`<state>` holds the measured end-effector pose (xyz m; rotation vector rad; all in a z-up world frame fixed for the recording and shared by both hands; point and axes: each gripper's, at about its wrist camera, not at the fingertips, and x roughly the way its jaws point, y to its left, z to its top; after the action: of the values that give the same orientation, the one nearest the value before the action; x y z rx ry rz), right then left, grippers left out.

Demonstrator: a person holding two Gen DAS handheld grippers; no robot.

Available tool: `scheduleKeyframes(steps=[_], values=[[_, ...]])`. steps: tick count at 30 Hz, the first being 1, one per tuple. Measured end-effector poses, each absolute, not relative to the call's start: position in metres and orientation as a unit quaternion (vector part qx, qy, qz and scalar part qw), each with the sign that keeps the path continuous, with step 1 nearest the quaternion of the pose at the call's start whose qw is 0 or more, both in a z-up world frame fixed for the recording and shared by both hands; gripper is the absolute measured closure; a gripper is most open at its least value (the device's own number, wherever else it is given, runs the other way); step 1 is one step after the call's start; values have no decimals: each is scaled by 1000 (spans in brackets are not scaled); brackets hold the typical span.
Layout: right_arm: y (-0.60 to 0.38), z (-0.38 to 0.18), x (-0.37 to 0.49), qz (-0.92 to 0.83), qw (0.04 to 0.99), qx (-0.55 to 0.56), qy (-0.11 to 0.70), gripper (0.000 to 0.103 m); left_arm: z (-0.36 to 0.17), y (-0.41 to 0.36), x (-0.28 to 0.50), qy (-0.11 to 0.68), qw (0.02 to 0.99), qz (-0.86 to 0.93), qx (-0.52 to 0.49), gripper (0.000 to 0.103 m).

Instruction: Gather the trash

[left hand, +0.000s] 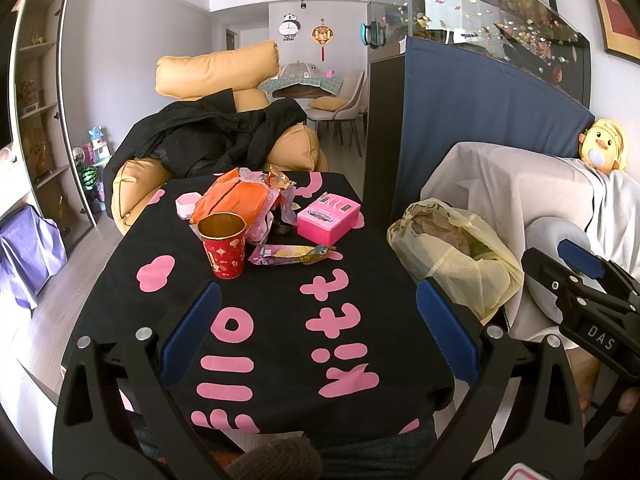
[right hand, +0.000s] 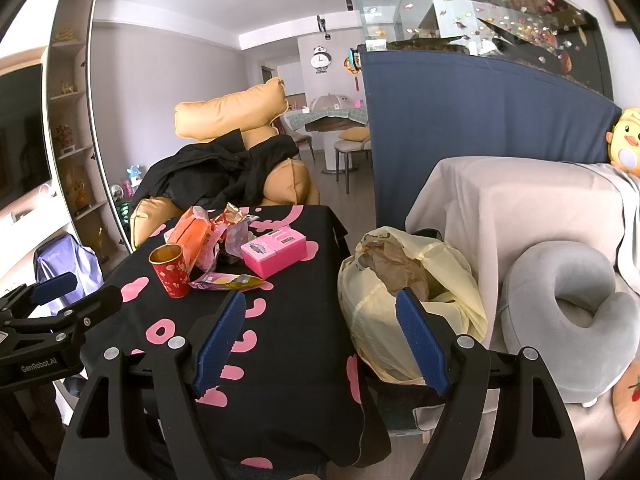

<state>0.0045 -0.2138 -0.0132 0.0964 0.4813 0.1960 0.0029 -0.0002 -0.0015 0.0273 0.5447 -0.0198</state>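
Both grippers are held over the near edge of the tabletop (left hand: pixel 120 264), nothing gripped. Left gripper (left hand: pixel 318 320): fingers wide apart, empty. Right gripper (right hand: pixel 320 336): likewise spread, empty. Trash is clustered at the far-centre: red paper cup (left hand: pixel 223 246) upright, purple snack wrapper (left hand: pixel 292 254) just beside it, long axis lying left-right, orange packet (left hand: pixel 236 200) behind. Yellow trash bag (right hand: pixel 404 288) sits off the tabletop's right edge, mouth open. Cup and wrapper lie ahead of the left gripper, judged nearer; bag is nearer the right gripper.

Yellow bag (left hand: pixel 456 256) contents partly hidden
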Motion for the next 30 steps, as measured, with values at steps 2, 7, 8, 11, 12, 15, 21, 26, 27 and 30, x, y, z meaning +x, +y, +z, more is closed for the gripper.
scheduleKeyframes(steps=[2, 7, 8, 11, 12, 15, 21, 26, 27, 30], values=[[-214, -13, 5, 97, 965, 48, 238, 29, -1, 0, 3, 269, 963, -10, 13, 9], [-215, -14, 5, 97, 965, 48, 238, 29, -1, 0, 3, 269, 963, -10, 13, 9], [-214, -14, 5, 97, 965, 48, 238, 29, -1, 0, 3, 269, 963, -10, 13, 9], [-214, -14, 5, 97, 965, 48, 238, 29, -2, 3, -2, 269, 963, -9, 12, 9], [-215, -14, 5, 97, 965, 48, 238, 29, -2, 3, -2, 269, 963, -9, 12, 9], [-214, -13, 4, 97, 965, 48, 238, 29, -3, 3, -2, 270, 963, -10, 12, 9], [-216, -16, 6, 97, 965, 49, 237, 29, -3, 3, -2, 269, 963, -10, 12, 9], [-217, -16, 8, 97, 966, 48, 236, 29, -3, 3, -2, 269, 963, -10, 12, 9], [-217, -16, 8, 97, 966, 47, 235, 29, -3, 3, -2, 270, 963, -10, 12, 9], [-220, -15, 6, 91, 967, 47, 233, 29, -2, 3, -2, 271, 962, -10, 11, 9]])
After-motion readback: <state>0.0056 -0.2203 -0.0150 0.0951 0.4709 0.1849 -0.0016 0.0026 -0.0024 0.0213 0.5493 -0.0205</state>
